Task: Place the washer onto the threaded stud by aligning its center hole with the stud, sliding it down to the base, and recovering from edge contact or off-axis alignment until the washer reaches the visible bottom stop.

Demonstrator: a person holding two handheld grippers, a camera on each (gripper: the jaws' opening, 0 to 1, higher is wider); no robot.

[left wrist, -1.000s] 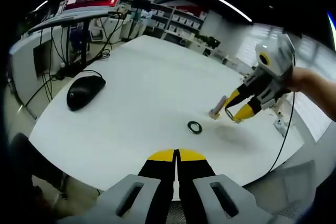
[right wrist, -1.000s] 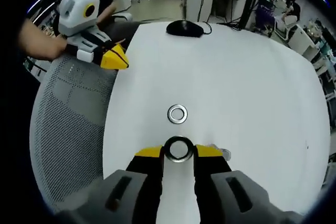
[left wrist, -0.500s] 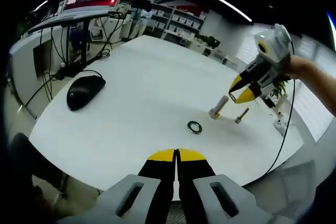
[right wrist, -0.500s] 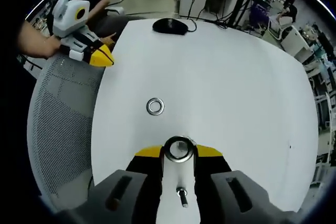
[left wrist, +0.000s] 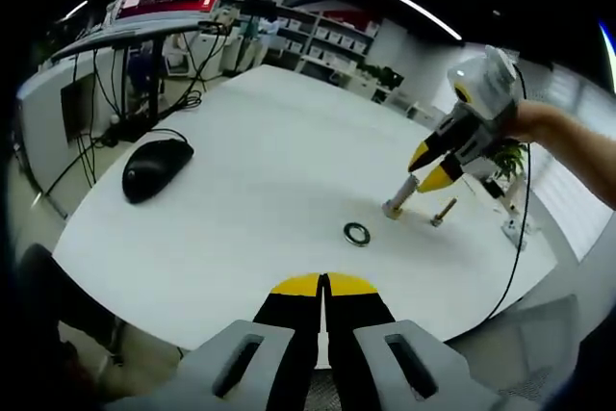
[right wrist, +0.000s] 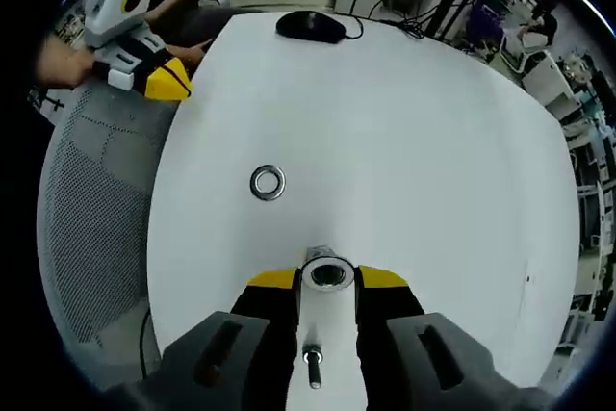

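**Washer held over the stud's tip**

The right gripper [right wrist: 325,278] clamps a washer [right wrist: 326,273] flat between its jaws, hole facing up at the camera, so the opening can be sighted along the stud [left wrist: 399,197]. In the left gripper view the right gripper [left wrist: 428,166] hangs just above that stud, which stands tilted on the tabletop [left wrist: 279,161] toward its far right edge; the washer seems at the tip, not yet slid down. A small bolt [left wrist: 444,211] lies beside it. A second washer [left wrist: 357,233] lies flat nearer the middle. The left gripper [left wrist: 323,286], jaws pressed together and empty, waits at the near edge, out of the way. A mouse [left wrist: 156,166] sits toward the left edge.
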